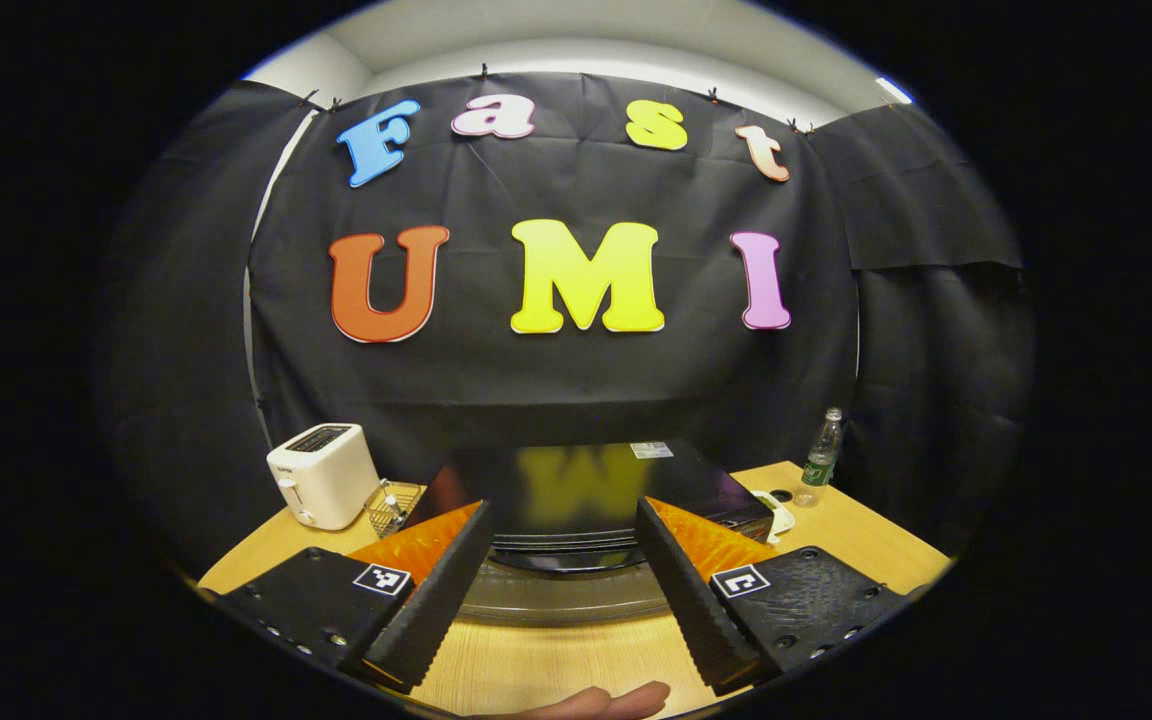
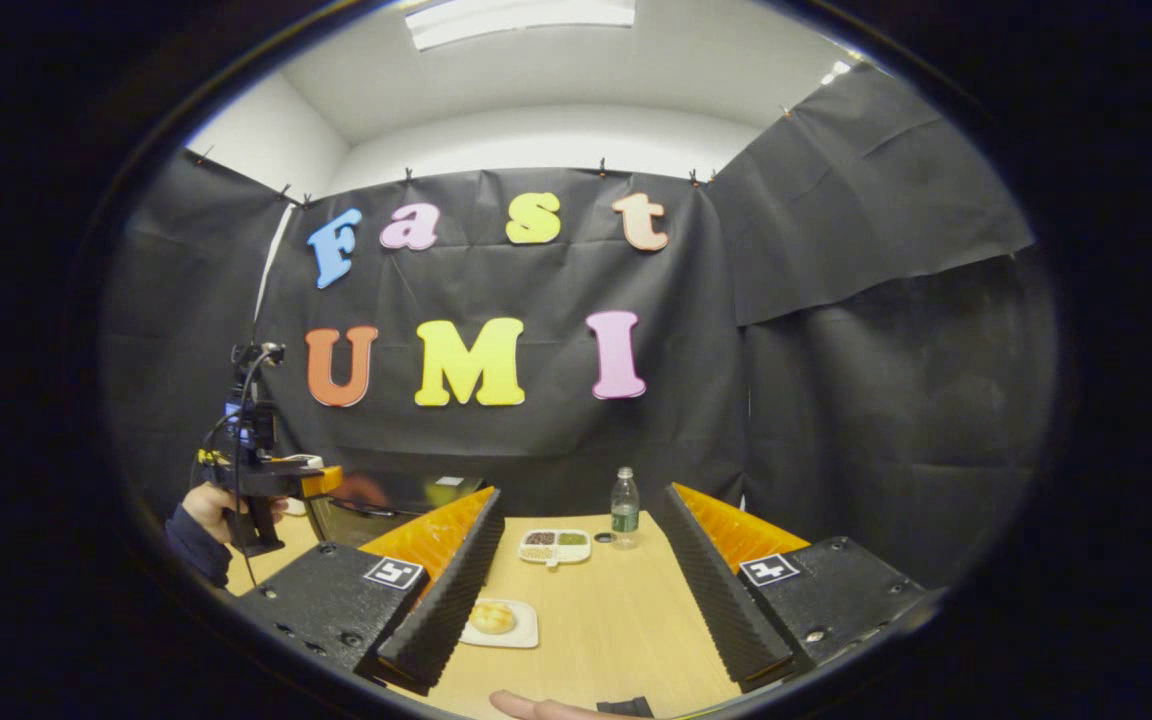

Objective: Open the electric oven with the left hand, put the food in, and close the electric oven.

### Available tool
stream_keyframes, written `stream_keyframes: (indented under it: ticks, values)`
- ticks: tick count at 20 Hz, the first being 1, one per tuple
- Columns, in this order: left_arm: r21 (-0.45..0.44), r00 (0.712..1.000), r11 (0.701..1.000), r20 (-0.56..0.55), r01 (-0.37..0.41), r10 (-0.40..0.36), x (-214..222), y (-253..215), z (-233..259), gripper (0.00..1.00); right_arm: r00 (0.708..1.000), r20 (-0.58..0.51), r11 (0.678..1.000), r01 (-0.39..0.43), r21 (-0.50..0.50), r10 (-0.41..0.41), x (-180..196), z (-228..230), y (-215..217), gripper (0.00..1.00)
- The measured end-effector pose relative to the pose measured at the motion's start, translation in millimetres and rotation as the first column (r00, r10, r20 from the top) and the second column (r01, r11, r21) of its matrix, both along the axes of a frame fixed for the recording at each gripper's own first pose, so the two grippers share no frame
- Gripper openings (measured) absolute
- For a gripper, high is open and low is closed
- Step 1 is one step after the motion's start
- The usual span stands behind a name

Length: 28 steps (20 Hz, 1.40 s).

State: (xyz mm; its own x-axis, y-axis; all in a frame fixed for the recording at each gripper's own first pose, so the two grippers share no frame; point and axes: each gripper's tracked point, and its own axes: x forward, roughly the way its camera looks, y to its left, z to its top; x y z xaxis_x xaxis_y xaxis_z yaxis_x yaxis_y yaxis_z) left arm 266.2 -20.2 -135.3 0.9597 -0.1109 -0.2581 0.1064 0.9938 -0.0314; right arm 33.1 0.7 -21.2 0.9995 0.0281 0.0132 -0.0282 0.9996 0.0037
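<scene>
both tongs open: left (image 1: 564,560) faces oven (image 1: 586,500); right (image 2: 576,560) above bun (image 2: 493,617).

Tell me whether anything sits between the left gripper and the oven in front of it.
Nothing visible does. In the left gripper view the left gripper is open and faces the electric oven squarely, with bare table below. The toaster and bottle stand off to the sides.

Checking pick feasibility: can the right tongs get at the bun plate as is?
Probably yes. The right tongs are open, and the bun plate lies on bare table just ahead, near the left finger; nothing stands between.
</scene>
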Motion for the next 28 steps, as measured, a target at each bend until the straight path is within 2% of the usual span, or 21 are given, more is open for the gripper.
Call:
stream_keyframes:
  ticks: [7,9,10,11,12,13,14,17,21,28]
  values:
    - [0.066,0.996,0.998,-0.084,-0.001,0.006,36,-4,-41,0.94,1.0,0.003,1.0,-0.005,0.001,0.005,1,-4,1,0.96]
    - [0.05,0.994,0.999,-0.108,0.003,0.002,39,-8,-50,1.0,1.0,-0.004,1.0,-0.007,0.007,0.007,1,-8,-1,0.96]
    - [0.043,0.993,0.999,-0.116,0.007,-0.002,41,-10,-53,0.95,1.0,0.001,1.0,-0.005,0.015,0.005,1,-6,-2,0.96]
    - [0.043,0.992,0.999,-0.128,0.007,-0.001,42,-11,-57,0.96,1.0,0.001,1.0,-0.005,0.018,0.005,1,-7,-2,0.96]
    - [0.044,0.987,0.999,-0.16,0.01,-0.003,40,-11,-65,0.87,1.0,-0.002,1.0,-0.006,0.017,0.006,0,-9,-3,0.96]
    - [0.037,0.989,0.999,-0.149,0.011,-0.005,43,-12,-66,0.87,1.0,-0.001,1.0,-0.007,0.019,0.007,0,-10,-4,0.96]
    - [0.04,0.987,0.999,-0.158,0.012,-0.005,42,-12,-67,0.97,1.0,0.001,1.0,-0.009,0.022,0.009,-1,-10,-4,0.96]
    - [0.069,0.985,0.998,-0.171,0.006,0.006,37,-10,-65,0.98,1.0,-0.007,0.999,-0.008,0.033,0.008,-2,-13,-5,0.96]
    - [0.023,0.98,1.0,-0.201,0.006,-0.001,25,-14,-67,0.96,1.0,-0.018,1.0,-0.01,0.026,0.011,-7,-18,-3,0.96]
    - [0.033,0.982,0.999,-0.189,-0.001,0.007,3,-11,-67,0.97,0.999,-0.025,1.0,-0.027,0.016,0.028,-17,-20,7,0.96]
